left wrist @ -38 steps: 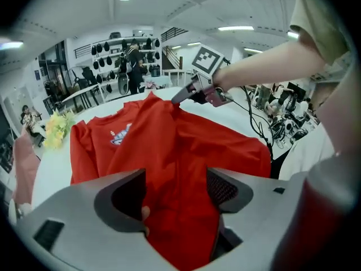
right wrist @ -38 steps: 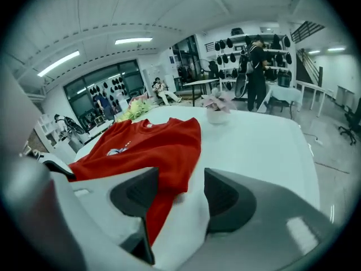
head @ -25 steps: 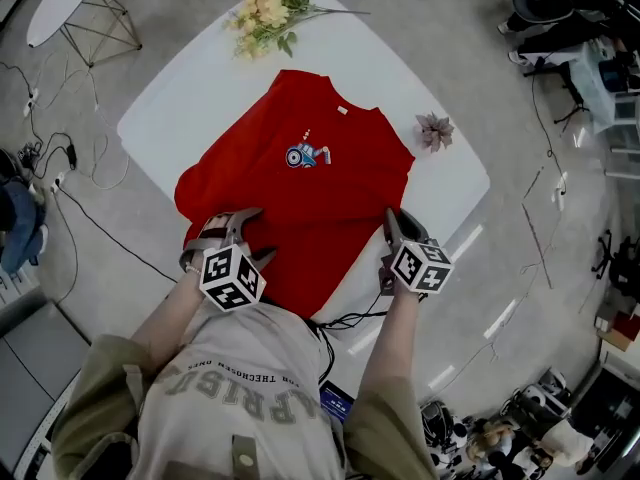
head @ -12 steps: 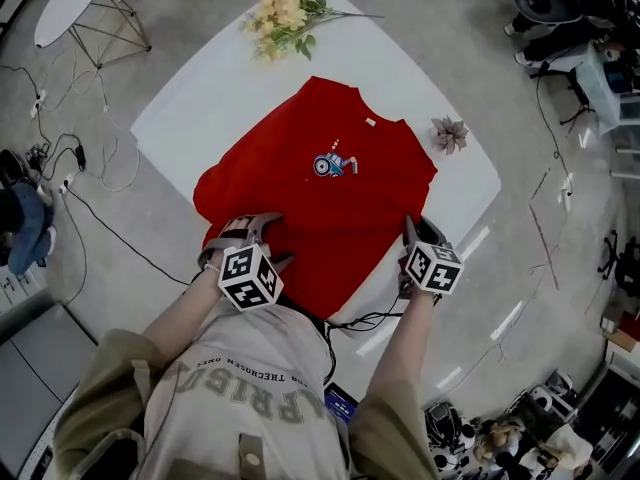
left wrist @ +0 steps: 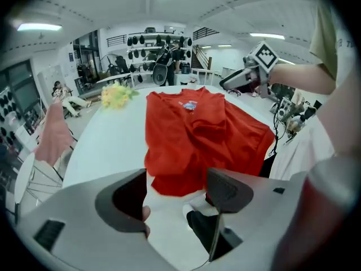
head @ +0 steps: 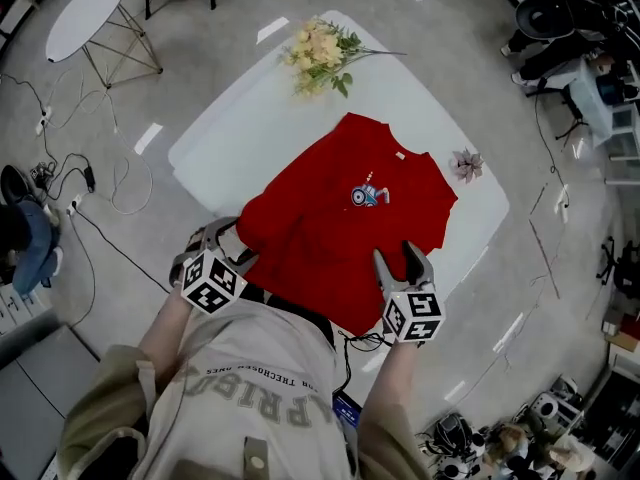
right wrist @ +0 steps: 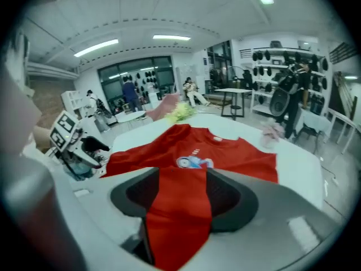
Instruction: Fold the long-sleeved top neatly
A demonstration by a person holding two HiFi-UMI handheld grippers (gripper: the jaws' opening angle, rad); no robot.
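Note:
The red long-sleeved top lies flat on the white table, chest print up, with its hem hanging over the near edge. My left gripper hovers just off the top's left edge, open, with nothing between its fingers; the top lies ahead of it. My right gripper is over the hem at the near right. Its jaws have just been opening and now stand apart. Red cloth shows in the gap, and the pads do not press on it.
Yellow flowers lie at the table's far end and a small pink flower lies right of the top. A round side table and floor cables are to the left. A black cable hangs at the near edge.
Both grippers have pulled back from the top's lower edge. The left one has moved off the cloth to its left side. The right jaws have opened.

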